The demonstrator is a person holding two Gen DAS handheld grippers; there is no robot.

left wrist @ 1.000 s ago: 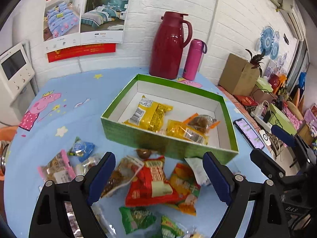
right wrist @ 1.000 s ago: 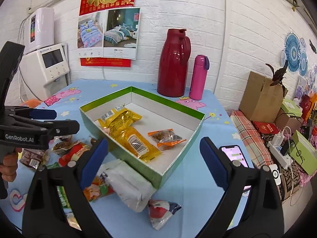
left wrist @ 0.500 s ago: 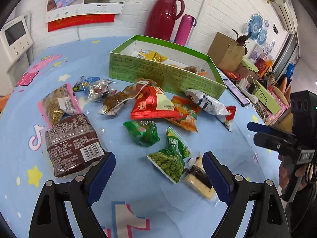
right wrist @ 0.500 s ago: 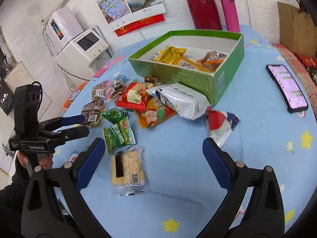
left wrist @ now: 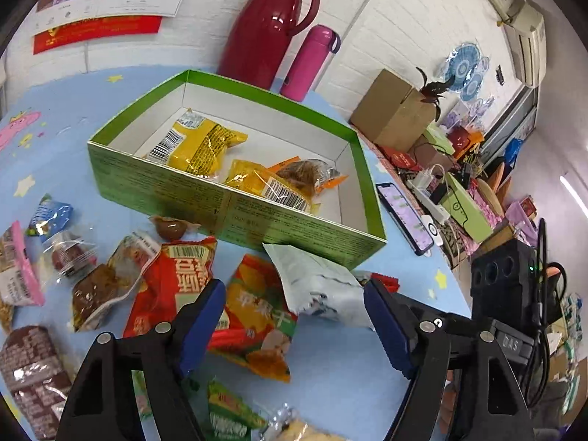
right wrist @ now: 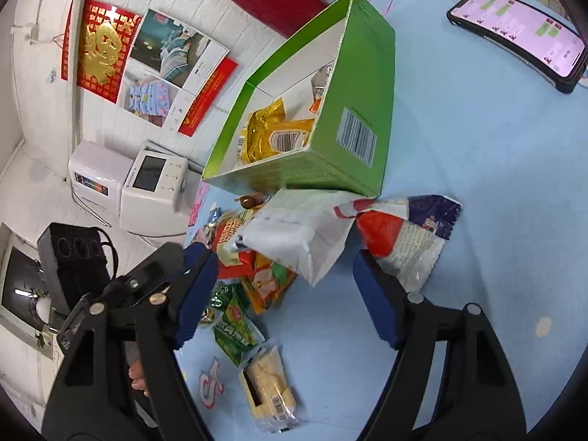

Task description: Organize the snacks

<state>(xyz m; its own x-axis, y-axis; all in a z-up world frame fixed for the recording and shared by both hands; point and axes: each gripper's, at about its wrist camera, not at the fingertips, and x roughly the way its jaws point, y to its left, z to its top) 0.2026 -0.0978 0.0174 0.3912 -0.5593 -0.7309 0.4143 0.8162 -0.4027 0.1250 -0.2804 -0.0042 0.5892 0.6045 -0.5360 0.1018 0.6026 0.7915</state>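
**Operator:** While both tongs hang over the blue cartoon-print tablecloth (left wrist: pixel 330 386), I read the left gripper (left wrist: pixel 294 325) as released, its blue pads spread wide with nothing between them. The right gripper (right wrist: pixel 284 290) is likewise spread and empty.

**Supervisor:** Location of the snacks?

**Operator:** Three sit inside the open green cardboard box with white interior (left wrist: pixel 235 205): a yellow crinkled packet with a barcode (left wrist: pixel 198 145), a second yellow packet with a barcode (left wrist: pixel 264 182), and a clear wrapper with orange ends (left wrist: pixel 312 174). The rest lie loose on the cloth before the box. A white foil pouch (left wrist: pixel 319 283) touches the box's near corner. Beside it lies an orange-green packet with Chinese characters (left wrist: pixel 257 323), then a red packet with white Chinese characters (left wrist: pixel 172 279).

**Supervisor:** Legible markings?

**Operator:** In the left wrist view, the right gripper's body (left wrist: pixel 511 345) bears "DAS". The box's end wall carries a barcode in the right wrist view. Fine print on the long wall is too small to read. A red-white-blue wrapper (right wrist: pixel 400 235) lies just beside the white pouch; a pale biscuit pack (right wrist: pixel 268 382) lies nearer the camera. A lit smartphone (right wrist: pixel 522 36) rests well apart from the snacks.
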